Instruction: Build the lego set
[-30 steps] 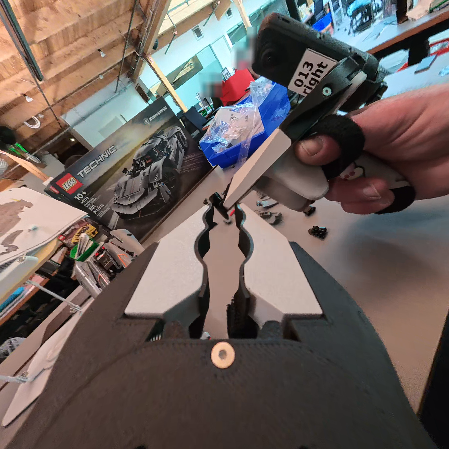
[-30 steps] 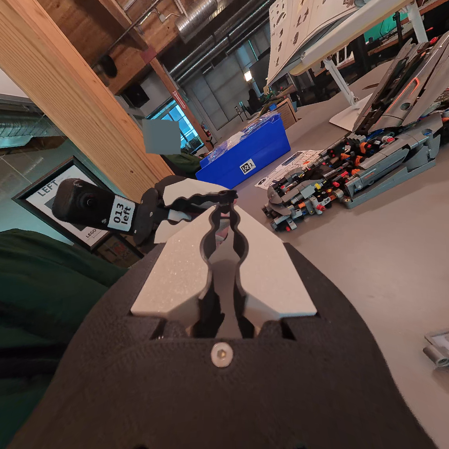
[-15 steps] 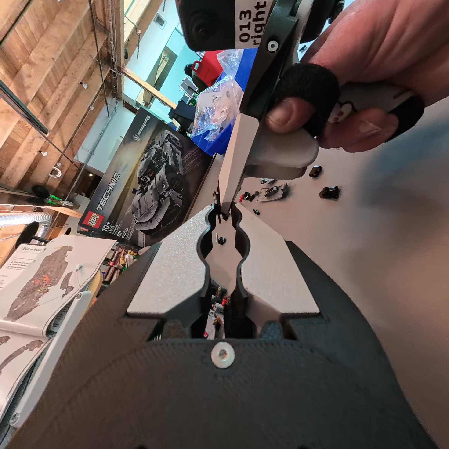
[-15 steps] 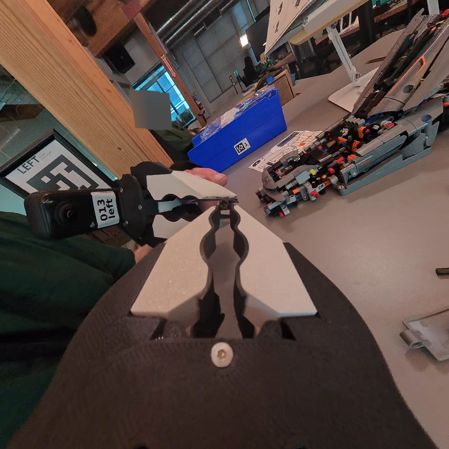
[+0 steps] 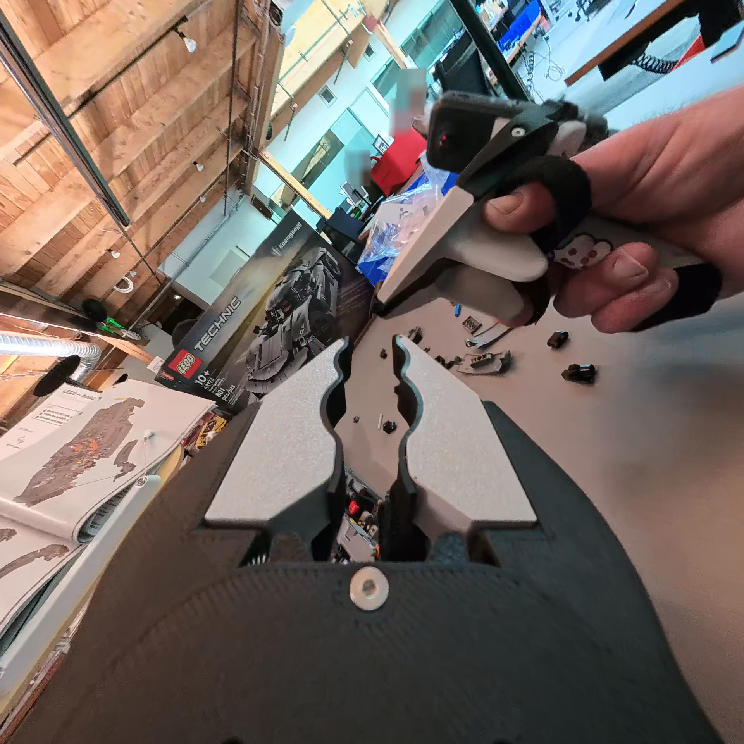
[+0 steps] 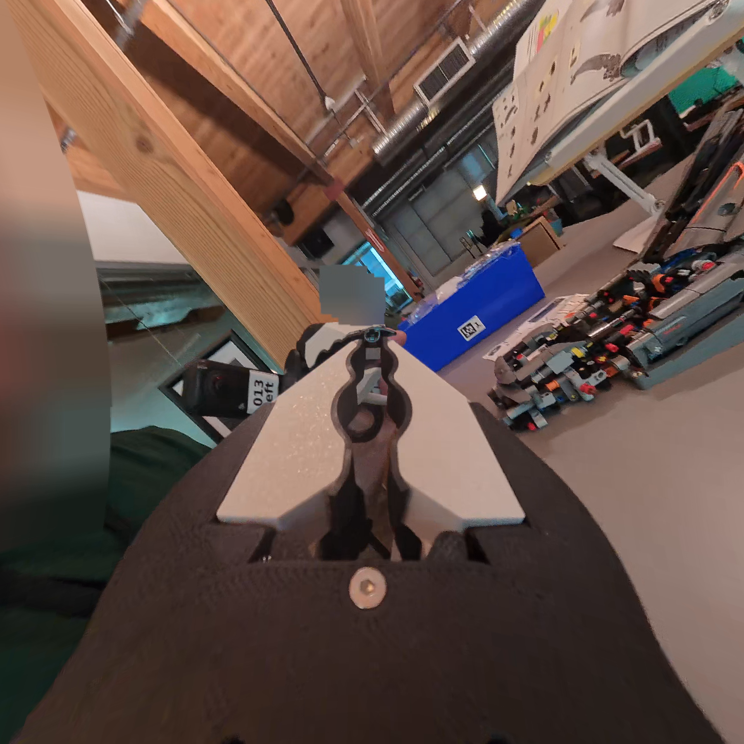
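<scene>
My left gripper [image 5: 371,344] is open and empty, its jaws a little apart above the grey table [image 5: 604,463]. My right gripper [image 5: 380,308] is held by a hand [image 5: 664,209] just above and beyond it, jaws together. In the right wrist view the right gripper [image 6: 372,336] is shut on a small black lego piece [image 6: 373,331] at its very tips. The left gripper's fingers [image 6: 322,340] show just behind it. The partly built grey car model [image 6: 624,354] lies on the table to the right.
Several loose lego pieces [image 5: 485,358] lie on the table ahead of the left gripper. The lego box [image 5: 273,322] stands behind them. An instruction book on a stand [image 5: 80,443] is at the left. A blue bin [image 6: 475,318] holds plastic bags of parts. Only a small space, under 4 cm, lies between the two pairs of fingers.
The left gripper has opened and let go of the small black piece. The right gripper has kept that piece and has drawn up and away from the left fingertips.
</scene>
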